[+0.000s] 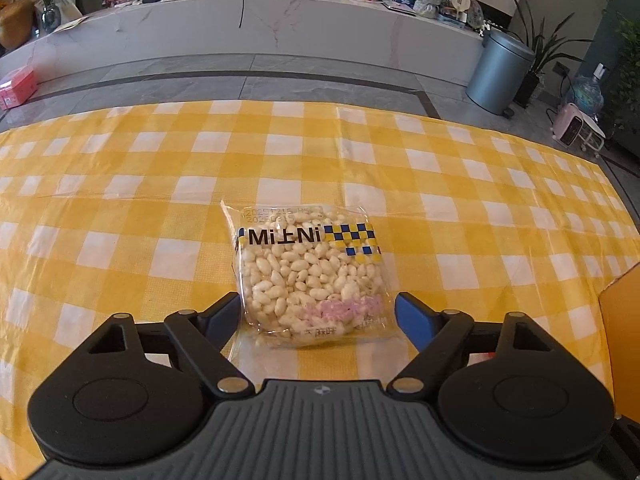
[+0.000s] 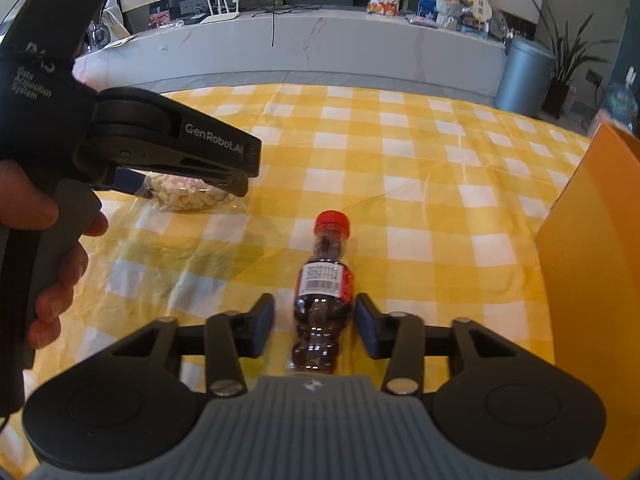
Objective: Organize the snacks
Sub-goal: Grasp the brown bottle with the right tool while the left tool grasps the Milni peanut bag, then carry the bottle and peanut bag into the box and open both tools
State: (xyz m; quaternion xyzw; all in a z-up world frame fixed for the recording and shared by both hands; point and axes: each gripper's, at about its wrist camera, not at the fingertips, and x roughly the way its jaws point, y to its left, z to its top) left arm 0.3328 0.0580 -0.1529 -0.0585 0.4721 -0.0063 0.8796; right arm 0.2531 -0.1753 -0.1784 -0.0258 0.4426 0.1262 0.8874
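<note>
Puffed-rice pack lies flat on yellow checked tablecloth, between wide-spread left gripper pads, untouched. Small red-capped bottle lies right of the pack, inside half-open right gripper, pads apart. Orange box further right.

Snack packet reads "MiNi" — left gripper, "GenRobot.AI".

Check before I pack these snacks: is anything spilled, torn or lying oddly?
Nothing spilled or torn. The red-capped bottle lies on its side on the checked tablecloth; the puffed rice cake packet lies flat, sealed.
</note>
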